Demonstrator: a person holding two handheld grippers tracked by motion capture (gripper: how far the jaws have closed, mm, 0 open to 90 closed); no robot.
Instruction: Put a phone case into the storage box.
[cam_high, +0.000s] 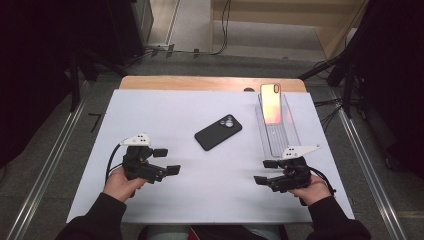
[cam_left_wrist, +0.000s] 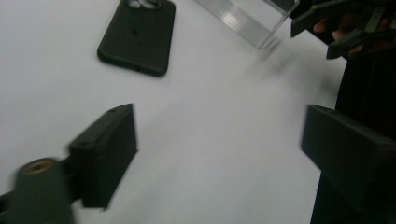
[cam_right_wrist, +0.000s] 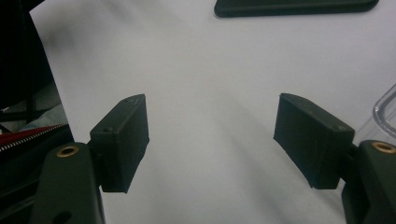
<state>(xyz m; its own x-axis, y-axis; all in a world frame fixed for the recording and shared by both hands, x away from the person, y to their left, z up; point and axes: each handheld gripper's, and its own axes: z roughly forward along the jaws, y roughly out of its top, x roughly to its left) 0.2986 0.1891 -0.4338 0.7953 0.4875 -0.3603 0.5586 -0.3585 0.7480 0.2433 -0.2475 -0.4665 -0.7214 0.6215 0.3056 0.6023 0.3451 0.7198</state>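
A black phone case lies flat near the middle of the white board, camera cutout toward the far right. It also appears at the upper left of the left gripper view and along the top edge of the right gripper view. A phone with an orange-pink sheen leans upright in a clear plastic holder at the back right. My left gripper hovers at the front left, jaws open and empty. At the front right, just before the holder, my right gripper stands open over bare board.
The white board lies on a wooden table whose far edge shows behind it. Metal rails run along the floor on both sides. The holder's clear corner sits just right of my right jaws. The right gripper appears far off in the left gripper view.
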